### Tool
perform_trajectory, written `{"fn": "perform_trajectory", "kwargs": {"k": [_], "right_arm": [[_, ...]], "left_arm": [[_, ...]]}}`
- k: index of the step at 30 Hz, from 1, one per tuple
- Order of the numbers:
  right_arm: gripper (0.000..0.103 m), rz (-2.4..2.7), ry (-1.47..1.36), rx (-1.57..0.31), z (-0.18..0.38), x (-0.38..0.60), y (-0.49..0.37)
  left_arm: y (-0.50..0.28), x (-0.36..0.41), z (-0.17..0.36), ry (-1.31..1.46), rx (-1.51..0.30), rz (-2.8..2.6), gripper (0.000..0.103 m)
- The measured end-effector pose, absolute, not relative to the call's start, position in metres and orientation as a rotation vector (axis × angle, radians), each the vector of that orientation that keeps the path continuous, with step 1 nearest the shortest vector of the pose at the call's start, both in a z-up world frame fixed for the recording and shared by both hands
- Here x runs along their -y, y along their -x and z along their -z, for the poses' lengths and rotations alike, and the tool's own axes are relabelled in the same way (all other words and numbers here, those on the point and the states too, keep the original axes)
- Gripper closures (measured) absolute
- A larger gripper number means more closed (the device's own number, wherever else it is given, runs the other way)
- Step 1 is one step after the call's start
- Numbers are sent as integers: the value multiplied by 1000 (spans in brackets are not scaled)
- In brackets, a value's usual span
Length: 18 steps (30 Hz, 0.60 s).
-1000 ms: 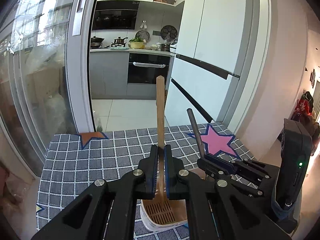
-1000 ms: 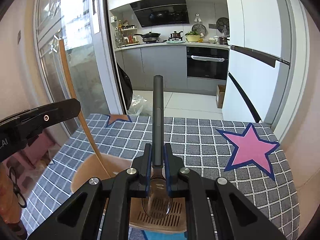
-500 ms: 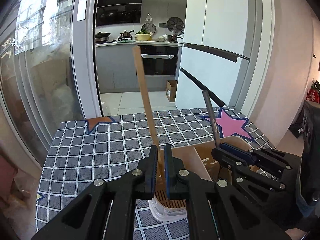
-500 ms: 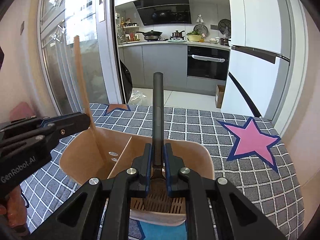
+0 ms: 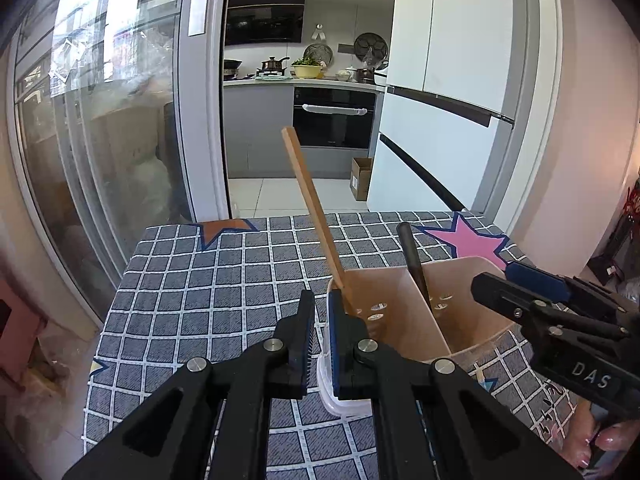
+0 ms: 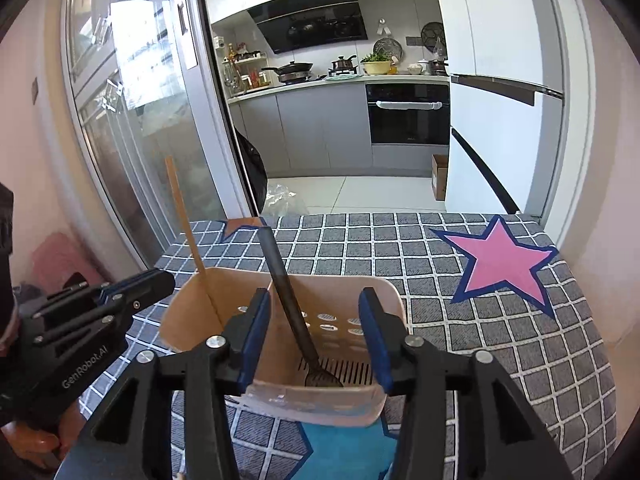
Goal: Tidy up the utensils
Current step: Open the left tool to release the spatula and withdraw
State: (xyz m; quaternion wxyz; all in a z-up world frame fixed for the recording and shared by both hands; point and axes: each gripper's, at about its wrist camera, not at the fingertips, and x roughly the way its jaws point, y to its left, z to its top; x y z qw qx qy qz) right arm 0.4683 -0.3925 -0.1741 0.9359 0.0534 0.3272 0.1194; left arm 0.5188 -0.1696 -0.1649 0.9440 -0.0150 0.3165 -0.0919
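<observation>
The right gripper [image 6: 316, 336] is just opening, its jaws releasing the black slotted utensil [image 6: 286, 300], now leaning inside the beige holder [image 6: 188, 312]. The left gripper [image 5: 320, 340] is staying clenched, the wooden spatula [image 5: 312, 208] beside it.

Holder: I see a tan two-compartment utensil holder [image 6: 200, 312] standing upright on the checked cloth.
Wooden spatula: the wooden spatula [image 5: 312, 208] stands in my left compartment, handle leaning left.
Dark spoon: the dark slotted spoon [image 6: 286, 300] rests in the right compartment, head on the slotted floor.
</observation>
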Motion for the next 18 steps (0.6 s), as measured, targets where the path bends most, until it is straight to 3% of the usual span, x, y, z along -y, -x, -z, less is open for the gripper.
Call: {"fn": "perform_trajectory", "kwargs": {"k": [5, 18], "right_arm": [[29, -224, -154, -692, 168, 403, -441], [24, -144, -235, -797, 178, 423, -359]], "left_arm": [[-494, 156, 166, 68, -674, 179, 65], [-422, 143, 187, 88, -771, 207, 65]]}}
